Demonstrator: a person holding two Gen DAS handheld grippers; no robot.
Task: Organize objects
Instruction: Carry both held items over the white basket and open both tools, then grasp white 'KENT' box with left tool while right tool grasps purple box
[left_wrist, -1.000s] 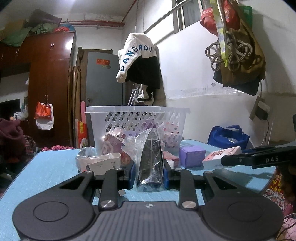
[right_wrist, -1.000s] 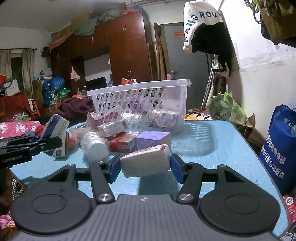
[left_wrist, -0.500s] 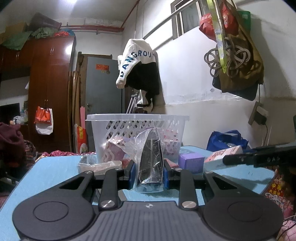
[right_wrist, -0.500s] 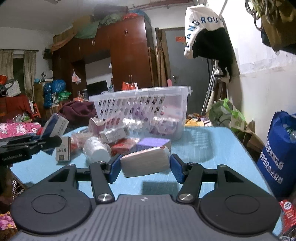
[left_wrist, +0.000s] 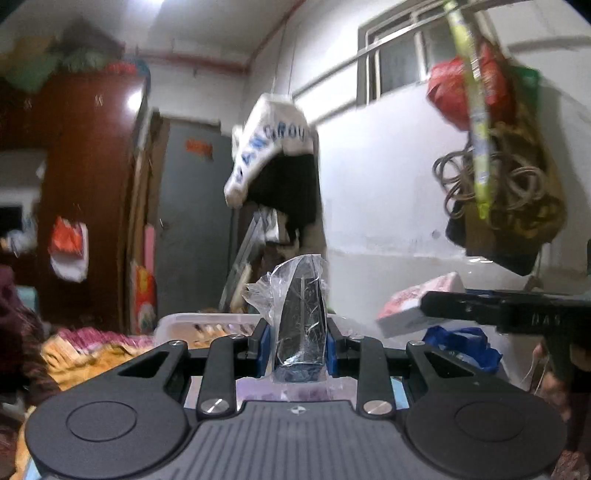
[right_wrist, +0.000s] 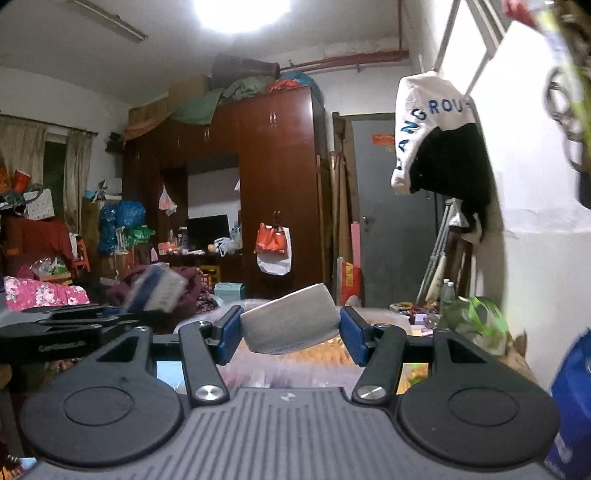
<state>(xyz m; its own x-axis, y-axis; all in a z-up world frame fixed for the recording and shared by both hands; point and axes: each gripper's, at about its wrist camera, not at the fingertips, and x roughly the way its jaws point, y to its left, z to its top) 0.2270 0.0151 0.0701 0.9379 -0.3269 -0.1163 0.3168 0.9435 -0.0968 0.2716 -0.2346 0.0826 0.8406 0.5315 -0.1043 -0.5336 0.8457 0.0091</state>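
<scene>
Carrying stage, by the look of it: both loads lifted above the white basket, only its rim and blurred pinkish contents visible below, contents impossible to name. Left gripper clamped on a dark plastic-wrapped packet; right gripper clamped on a tilted white box. Next, probably: lowering each over the basket, then releasing inside the rim.
</scene>
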